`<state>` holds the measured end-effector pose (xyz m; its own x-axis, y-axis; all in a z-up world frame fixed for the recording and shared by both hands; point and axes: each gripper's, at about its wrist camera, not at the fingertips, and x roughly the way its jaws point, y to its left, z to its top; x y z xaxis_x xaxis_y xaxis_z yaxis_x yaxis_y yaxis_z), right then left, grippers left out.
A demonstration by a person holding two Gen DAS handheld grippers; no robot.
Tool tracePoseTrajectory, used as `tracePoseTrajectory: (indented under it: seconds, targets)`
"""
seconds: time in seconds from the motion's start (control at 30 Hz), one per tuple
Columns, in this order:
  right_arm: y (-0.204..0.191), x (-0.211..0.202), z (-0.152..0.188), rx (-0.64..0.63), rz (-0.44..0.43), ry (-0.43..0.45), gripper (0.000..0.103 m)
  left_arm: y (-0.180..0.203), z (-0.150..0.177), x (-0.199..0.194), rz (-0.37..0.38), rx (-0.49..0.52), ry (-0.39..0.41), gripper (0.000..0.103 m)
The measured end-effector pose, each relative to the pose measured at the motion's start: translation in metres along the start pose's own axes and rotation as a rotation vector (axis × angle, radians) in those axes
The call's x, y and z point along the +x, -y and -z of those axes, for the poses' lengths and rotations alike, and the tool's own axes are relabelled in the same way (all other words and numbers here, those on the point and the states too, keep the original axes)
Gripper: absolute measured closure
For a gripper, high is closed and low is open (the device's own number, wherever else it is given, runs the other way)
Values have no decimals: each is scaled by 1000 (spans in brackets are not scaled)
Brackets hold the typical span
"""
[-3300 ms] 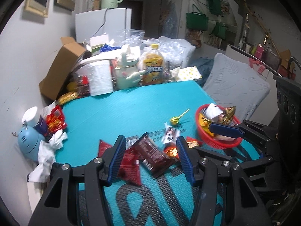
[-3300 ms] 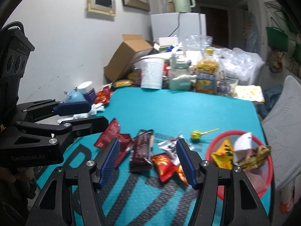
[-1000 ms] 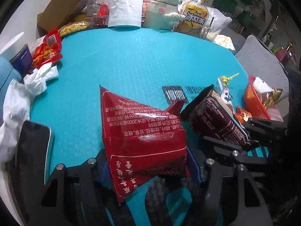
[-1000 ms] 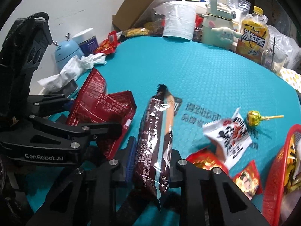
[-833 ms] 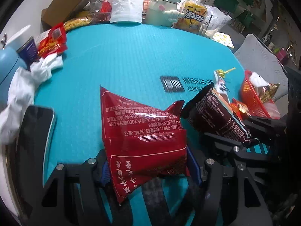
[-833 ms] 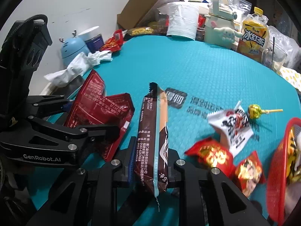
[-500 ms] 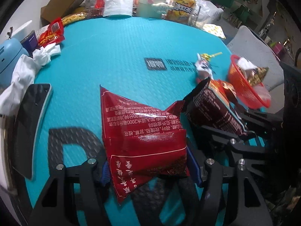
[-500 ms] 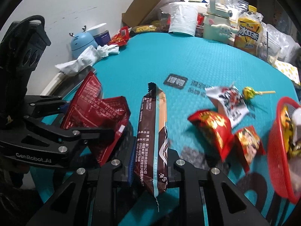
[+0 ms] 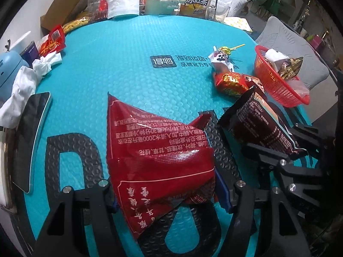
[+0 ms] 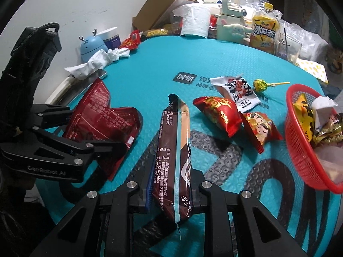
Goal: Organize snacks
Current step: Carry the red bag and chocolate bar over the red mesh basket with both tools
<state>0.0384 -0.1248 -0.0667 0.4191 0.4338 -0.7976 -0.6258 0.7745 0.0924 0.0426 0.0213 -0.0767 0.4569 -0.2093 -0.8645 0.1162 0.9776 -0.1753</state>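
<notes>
Snacks: two are held, the rest lie on the desk (image 9: 133, 49) or in the red basket (image 10: 300, 150). Left gripper (image 9: 167, 194) has its jaws clamped on a dark red snack bag (image 9: 158, 156), which is clear of the teal mat and sticks up ahead of the fingers. Right gripper (image 10: 171, 192) has its jaws closed tight on a long brown snack bar (image 10: 173, 156), gripped at its lower end, the rest pointing away from the camera. In the left wrist view the brown bar (image 9: 261, 126) sits just right of the red bag, apart from it. Loose on the desk near the basket: a red-gold pack (image 10: 218, 113), a smaller red pack (image 10: 259, 126) touching it, a white peanut pack (image 10: 238, 92) and a yellow-green lollipop (image 10: 260, 84) just beside that. The basket is at the desk's right edge and holds a yellow pack (image 10: 304, 107), a white wrapper (image 10: 321, 107) and a gold pack (image 10: 328, 132). A phone (image 9: 32, 137) lies at the left edge beside crumpled tissue (image 9: 23, 81). Far side of the desk: a yellow tea bottle (image 10: 263, 32), a pale green jug (image 10: 231, 25) and a cardboard box (image 10: 160, 6).
</notes>
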Motion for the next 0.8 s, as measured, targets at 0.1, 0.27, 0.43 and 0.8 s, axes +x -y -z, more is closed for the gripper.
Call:
tracePoseTrajectory:
  seconds: [0.1,0.27,0.43,0.8]
  targets:
    - [-2,2,2,-2,2,11,79,1,-1,1,-9,7,10,37]
    - [-1,8,7,15,-5,-1,79,5,2,2,-34,29,33,37]
    - [-2,4,10,21,0,20,82,6,4,0,-37,33,44,41]
    - [1,-10,13,48,-7,67,82,22,2,-15,-9,74,71,42]
